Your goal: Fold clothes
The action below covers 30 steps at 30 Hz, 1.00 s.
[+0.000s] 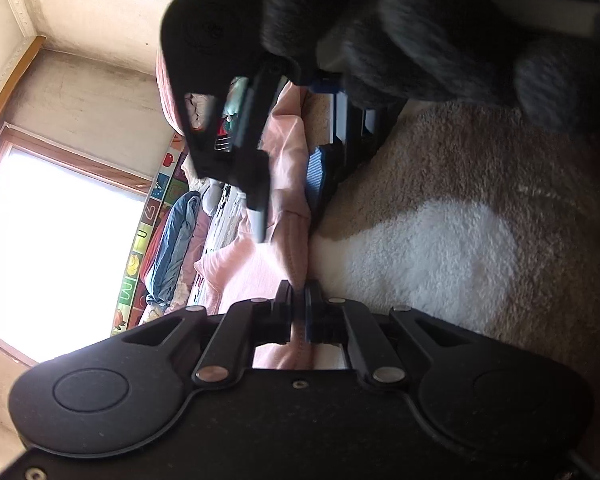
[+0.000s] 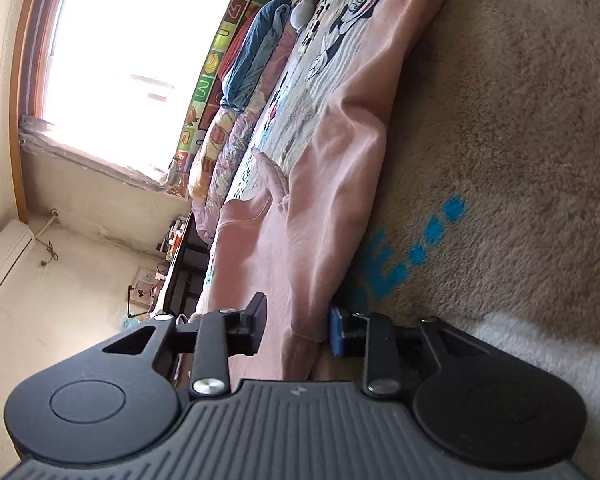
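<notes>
Left gripper (image 1: 298,312) is pinching tight on the hem fold of the pink garment (image 1: 290,208), right at the edge where cloth meets the fluffy tan blanket (image 1: 480,168). Right gripper (image 2: 296,330) is sitting with jaws part-spread, a ridge of the same pink fabric lying between them, the blue pad just beside it; whether it's pressing, can't tell. Blanket is stretching bare to one side. The garment is running long and rumpled across the bed, sleeve doubled over. Farther off, piled bedding (image 2: 252,56) and the bright window (image 2: 132,64) are closing the far side.
</notes>
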### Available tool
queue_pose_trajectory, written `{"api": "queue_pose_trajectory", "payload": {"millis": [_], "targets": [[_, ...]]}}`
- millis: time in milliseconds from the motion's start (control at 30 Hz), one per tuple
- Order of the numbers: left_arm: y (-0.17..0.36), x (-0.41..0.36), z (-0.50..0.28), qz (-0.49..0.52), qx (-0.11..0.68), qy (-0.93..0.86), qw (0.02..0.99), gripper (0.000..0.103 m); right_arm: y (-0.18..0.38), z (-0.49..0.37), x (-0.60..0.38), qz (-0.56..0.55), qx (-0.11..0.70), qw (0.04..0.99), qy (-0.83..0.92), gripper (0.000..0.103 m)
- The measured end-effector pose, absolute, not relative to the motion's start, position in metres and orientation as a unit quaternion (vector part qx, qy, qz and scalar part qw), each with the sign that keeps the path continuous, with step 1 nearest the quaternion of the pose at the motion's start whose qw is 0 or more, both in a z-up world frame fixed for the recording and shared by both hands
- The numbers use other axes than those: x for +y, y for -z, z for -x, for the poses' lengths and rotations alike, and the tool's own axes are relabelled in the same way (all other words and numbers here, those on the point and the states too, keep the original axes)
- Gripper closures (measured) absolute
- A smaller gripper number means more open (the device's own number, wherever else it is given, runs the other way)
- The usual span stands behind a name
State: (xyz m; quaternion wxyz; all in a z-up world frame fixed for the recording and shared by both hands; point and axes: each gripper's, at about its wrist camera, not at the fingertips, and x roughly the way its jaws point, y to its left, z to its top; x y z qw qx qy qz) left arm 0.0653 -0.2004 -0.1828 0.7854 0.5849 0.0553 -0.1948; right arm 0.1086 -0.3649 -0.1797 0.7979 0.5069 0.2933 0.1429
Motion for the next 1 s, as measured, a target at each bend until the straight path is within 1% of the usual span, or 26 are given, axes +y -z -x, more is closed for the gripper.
{"api": "queue_pose_trajectory", "payload": {"millis": [33, 233, 400, 467, 533, 567, 600, 667, 900, 933, 967, 1000], "targets": [[0.182, -0.201, -0.066, -0.587, 0.052, 0.193, 0.784, 0.103, 0.18, -0.109, -0.364, -0.493, 0.3, 0.805, -0.138, 0.092], [0.175, -0.2, -0.075, -0.572, 0.061, 0.201, 0.793, 0.103, 0.192, -0.106, -0.369, -0.506, 0.274, 0.806, -0.142, 0.094], [0.168, -0.2, -0.073, -0.567, 0.061, 0.19, 0.799, 0.102, 0.193, -0.112, -0.366, -0.494, 0.27, 0.814, -0.144, 0.094], [0.163, -0.199, -0.072, -0.575, 0.056, 0.182, 0.795, 0.095, 0.193, -0.114, -0.366, -0.492, 0.269, 0.815, -0.146, 0.094], [0.156, -0.192, -0.071, -0.575, 0.056, 0.172, 0.798, 0.076, 0.192, -0.118, -0.364, -0.492, 0.268, 0.816, -0.146, 0.094], [0.152, -0.188, -0.069, -0.572, 0.059, 0.167, 0.801, 0.072, 0.191, -0.119, -0.364, -0.492, 0.268, 0.815, -0.146, 0.094], [0.15, -0.183, -0.067, -0.569, 0.063, 0.163, 0.804, 0.065, 0.191, -0.12, -0.364, -0.493, 0.267, 0.815, -0.146, 0.094], [0.147, -0.174, -0.064, -0.565, 0.073, 0.154, 0.807, 0.061, 0.192, -0.121, -0.364, -0.494, 0.267, 0.814, -0.146, 0.094], [0.16, -0.164, -0.065, -0.583, 0.087, 0.15, 0.794, 0.062, 0.196, -0.119, -0.367, -0.506, 0.266, 0.807, -0.148, 0.093], [0.163, -0.165, -0.065, -0.587, 0.088, 0.151, 0.791, 0.064, 0.196, -0.119, -0.367, -0.507, 0.267, 0.806, -0.149, 0.093], [0.165, -0.167, -0.064, -0.584, 0.104, 0.161, 0.789, 0.069, 0.196, -0.12, -0.367, -0.506, 0.268, 0.806, -0.149, 0.093], [0.164, -0.17, -0.062, -0.575, 0.134, 0.177, 0.788, 0.087, 0.195, -0.12, -0.366, -0.505, 0.268, 0.807, -0.149, 0.093]]}}
